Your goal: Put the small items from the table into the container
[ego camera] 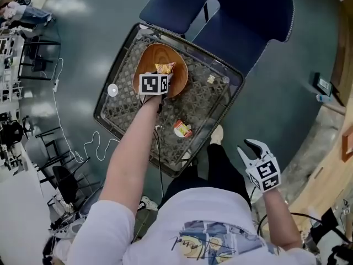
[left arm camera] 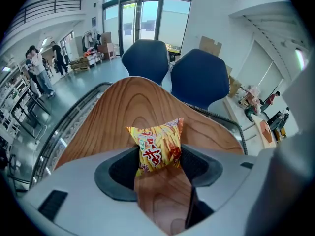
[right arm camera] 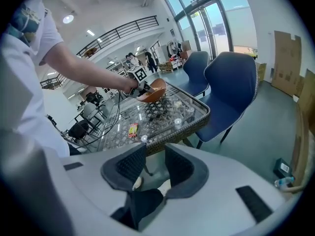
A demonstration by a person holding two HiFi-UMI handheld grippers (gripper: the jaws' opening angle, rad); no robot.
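Nearly placed: snack packet over the bowl

Head view: the left claw (ego camera: 161,75) hangs over the wooden bowl (ego camera: 144,59) at the far side of the glass-topped counter (ego camera: 212,106), with a yellow snack packet (ego camera: 165,67) at its tips. A second packet (ego camera: 182,128) lies on the glass nearer the person. A small pale item (ego camera: 211,79) sits toward the far right corner. The right claw (ego camera: 249,149) is off the counter's near right edge, well apart from everything on it.

Left gripper view: the pads press the two sides of the yellow snack packet (left arm camera: 158,144), the jaws fairly wide on it, with the wooden bowl (left arm camera: 133,107) right beneath. I judge this step to be the drop-off. The next move calls for spreading the jaws, then lifting straight up clear of the bowl's edge.

Right gripper view: the jaws are parted with nothing between them. The counter's raised wicker rim (right arm camera: 199,118) stands between this claw and the second packet (right arm camera: 132,129) — the claw must pass over it, and there is open room above the glass.
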